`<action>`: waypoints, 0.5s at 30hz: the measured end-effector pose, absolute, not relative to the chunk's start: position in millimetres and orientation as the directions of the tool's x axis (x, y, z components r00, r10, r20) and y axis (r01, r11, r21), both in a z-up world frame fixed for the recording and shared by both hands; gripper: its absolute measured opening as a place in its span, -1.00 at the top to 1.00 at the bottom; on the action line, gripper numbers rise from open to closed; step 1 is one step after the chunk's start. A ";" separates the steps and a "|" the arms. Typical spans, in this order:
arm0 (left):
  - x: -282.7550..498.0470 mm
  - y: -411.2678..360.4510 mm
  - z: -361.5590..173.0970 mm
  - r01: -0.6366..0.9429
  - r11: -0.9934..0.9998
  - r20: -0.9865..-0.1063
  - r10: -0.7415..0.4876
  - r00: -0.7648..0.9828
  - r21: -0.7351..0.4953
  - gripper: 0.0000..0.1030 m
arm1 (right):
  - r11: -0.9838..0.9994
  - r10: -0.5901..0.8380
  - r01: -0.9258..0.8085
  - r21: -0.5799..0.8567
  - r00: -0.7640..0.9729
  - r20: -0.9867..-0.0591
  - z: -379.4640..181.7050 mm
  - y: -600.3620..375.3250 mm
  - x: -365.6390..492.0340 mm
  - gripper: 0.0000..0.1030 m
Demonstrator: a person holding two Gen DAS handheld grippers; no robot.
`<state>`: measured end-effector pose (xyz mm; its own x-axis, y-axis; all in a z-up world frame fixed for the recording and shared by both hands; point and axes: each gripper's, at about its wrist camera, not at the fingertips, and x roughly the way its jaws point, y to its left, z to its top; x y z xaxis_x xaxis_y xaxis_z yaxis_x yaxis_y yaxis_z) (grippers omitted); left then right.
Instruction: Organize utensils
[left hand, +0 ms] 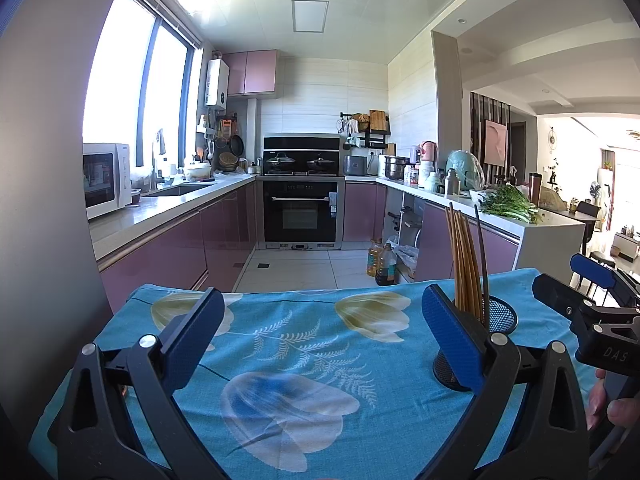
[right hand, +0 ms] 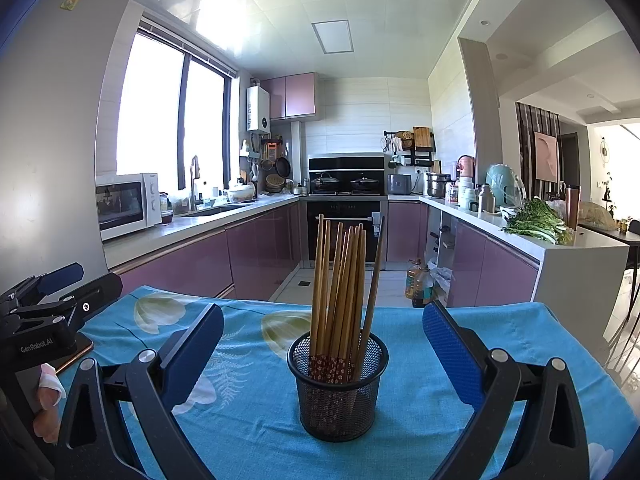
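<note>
Two hand-held grippers face a black mesh holder that stands upright on a table draped with a blue floral cloth. The holder carries a bundle of wooden chopsticks, patterned ends down, fanned against the rim, with one darker stick leaning off to the right. No loose utensils show on the cloth in either view, so the sorting appears largely complete.

The right gripper has its jaws spread wide, one on each side of the holder and clear of it, holding nothing. The left gripper is likewise spread wide and empty; from its camera the holder sits at the right, partly hidden behind the right finger pad.

Risks, judged from this arrangement:
- The holder looks light and top-heavy. A sideways brush by either jaw could tip it and spill the bundle.
- The cloth hangs loosely. A jaw dragging on it could shift the holder.
- Closing on the mesh wall off-centre could rotate or slide the holder rather than grip it.
- The leaning dark stick projects furthest and is the likeliest to be caught.
- The two grippers sit close together and could collide beside the holder.
</note>
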<state>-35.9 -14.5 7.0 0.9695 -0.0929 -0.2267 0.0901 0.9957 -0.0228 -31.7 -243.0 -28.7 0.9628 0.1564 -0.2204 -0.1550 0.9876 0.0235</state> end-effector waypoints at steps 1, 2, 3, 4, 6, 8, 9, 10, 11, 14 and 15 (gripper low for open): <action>-35.8 -14.6 6.9 0.090 0.996 -0.227 -0.092 0.969 -0.022 -0.89 | 0.988 0.157 -0.156 0.024 0.963 -0.221 -28.8 -242.8 -31.6 -0.87; -35.8 -14.5 6.9 0.091 0.996 -0.228 -0.093 0.969 -0.021 -0.89 | 0.988 0.157 -0.156 0.024 0.963 -0.221 -29.1 -242.5 -31.6 -0.87; -35.9 -14.5 7.0 0.091 0.996 -0.228 -0.093 0.969 -0.022 -0.89 | 0.988 0.156 -0.155 0.025 0.963 -0.222 -29.2 -242.6 -31.8 -0.87; -35.9 -14.6 7.1 0.090 0.996 -0.228 -0.093 0.969 -0.021 -0.89 | 0.988 0.157 -0.155 0.026 0.962 -0.223 -28.8 -242.7 -31.4 -0.87; -35.8 -14.6 7.2 0.092 0.996 -0.228 -0.095 0.969 -0.022 -0.89 | 0.988 0.157 -0.154 0.029 0.962 -0.224 -28.9 -241.9 -31.4 -0.87; -35.7 -15.0 6.8 0.091 0.996 -0.228 -0.094 0.969 -0.020 -0.89 | 0.988 0.156 -0.153 0.029 0.962 -0.224 -29.2 -242.2 -31.3 -0.87; -35.9 -15.2 6.4 0.091 0.996 -0.228 -0.094 0.969 -0.021 -0.89 | 0.988 0.155 -0.153 0.028 0.962 -0.223 -29.4 -242.2 -31.3 -0.87; -35.6 -15.1 6.8 0.092 0.996 -0.229 -0.095 0.969 -0.022 -0.89 | 0.988 0.157 -0.154 0.030 0.962 -0.223 -29.5 -242.2 -31.2 -0.87; -35.6 -15.1 6.9 0.092 0.996 -0.229 -0.094 0.969 -0.022 -0.89 | 0.988 0.156 -0.153 0.031 0.962 -0.224 -29.6 -242.0 -31.0 -0.87; -36.1 -15.6 6.7 0.091 0.996 -0.229 -0.094 0.969 -0.021 -0.89 | 0.988 0.155 -0.151 0.033 0.962 -0.225 -30.1 -241.5 -31.4 -0.87; -35.6 -15.0 7.0 0.092 0.996 -0.229 -0.094 0.969 -0.021 -0.89 | 0.988 0.155 -0.151 0.032 0.962 -0.225 -30.1 -241.5 -31.4 -0.87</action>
